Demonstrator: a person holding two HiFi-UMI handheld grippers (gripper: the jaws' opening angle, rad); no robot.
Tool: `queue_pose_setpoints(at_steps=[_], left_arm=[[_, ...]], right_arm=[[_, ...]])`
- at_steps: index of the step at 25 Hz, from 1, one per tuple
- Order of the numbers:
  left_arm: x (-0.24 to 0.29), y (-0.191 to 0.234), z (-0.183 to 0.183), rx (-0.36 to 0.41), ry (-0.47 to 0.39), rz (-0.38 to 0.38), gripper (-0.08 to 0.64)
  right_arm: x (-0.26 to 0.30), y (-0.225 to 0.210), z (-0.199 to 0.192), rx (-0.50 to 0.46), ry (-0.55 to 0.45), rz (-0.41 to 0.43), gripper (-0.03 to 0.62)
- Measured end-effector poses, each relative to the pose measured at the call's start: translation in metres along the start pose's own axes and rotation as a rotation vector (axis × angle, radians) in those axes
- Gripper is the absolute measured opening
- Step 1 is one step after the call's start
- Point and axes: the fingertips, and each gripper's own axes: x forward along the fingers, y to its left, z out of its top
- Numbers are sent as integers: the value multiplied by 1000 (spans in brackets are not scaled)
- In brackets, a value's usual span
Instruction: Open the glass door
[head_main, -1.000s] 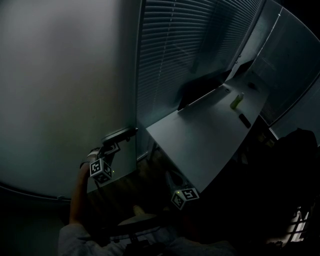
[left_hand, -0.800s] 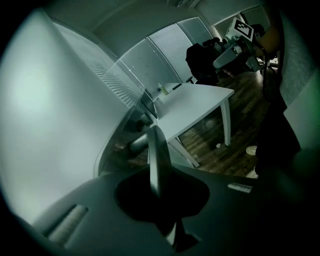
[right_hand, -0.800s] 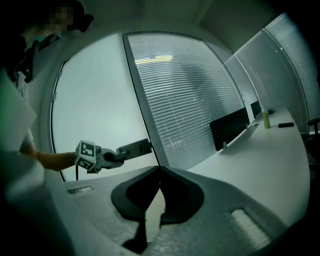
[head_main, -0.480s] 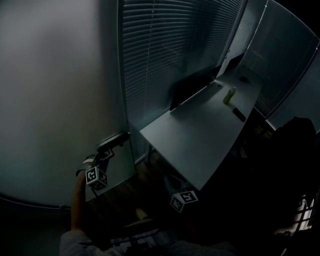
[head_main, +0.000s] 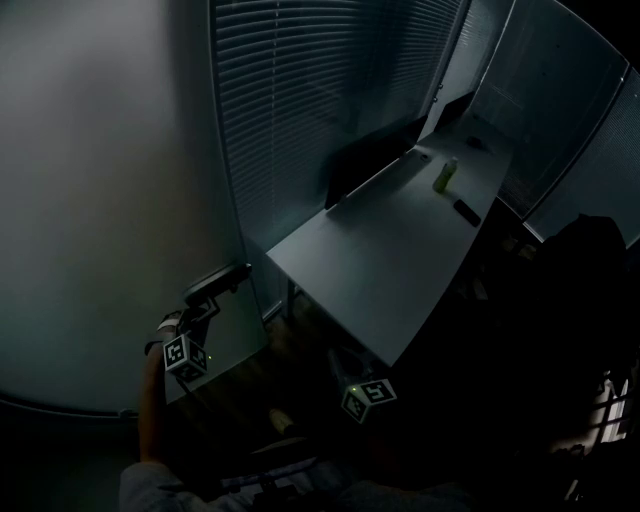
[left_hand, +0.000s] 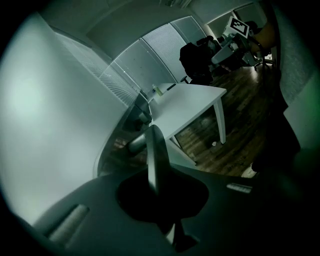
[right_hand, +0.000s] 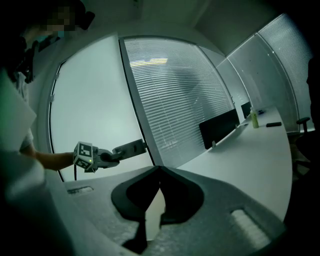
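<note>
**Left tool (right_hand: 116, 152) gripping the lever handle (right_hand: 132, 146) of the glass door (head_main: 90, 200)**
The handle sits at the door's right edge in the head view, just beside the blind-covered panel, and the left tool pinches its flat lever. The lever probably needs a full press down before the door swings, with the grip held square against slipping. The right tool (right_hand: 160, 172) hangs low, pressed together and empty.

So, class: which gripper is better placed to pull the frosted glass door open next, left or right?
Left. The left gripper has just closed on the grey metal lever handle of the frosted glass door; the right gripper is shut, empty, apart from it.
</note>
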Motion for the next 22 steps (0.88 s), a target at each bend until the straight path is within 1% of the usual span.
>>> queue_pose_setpoints(at_steps=[3,8,14,19,22], left_arm=[[-4,-2,5,6,-8,4,8],[-14,-15,9,17,-11,-19,8],[-24,-33,14,27,-12,-16,9],[-36,-41,21,37,-20,-23,11],[-44,-55,23,43,-19,-37,9]], right_arm=[[-12,-2,1,5,-8,-15,2],[-42,-7,-4,18,-28,-53,2],[-79,-7,-15,25,-52,-90,2],[-108,-8,-12,25,-77,-123,2],[-129,-6,-18,28,-84,-147,2]])
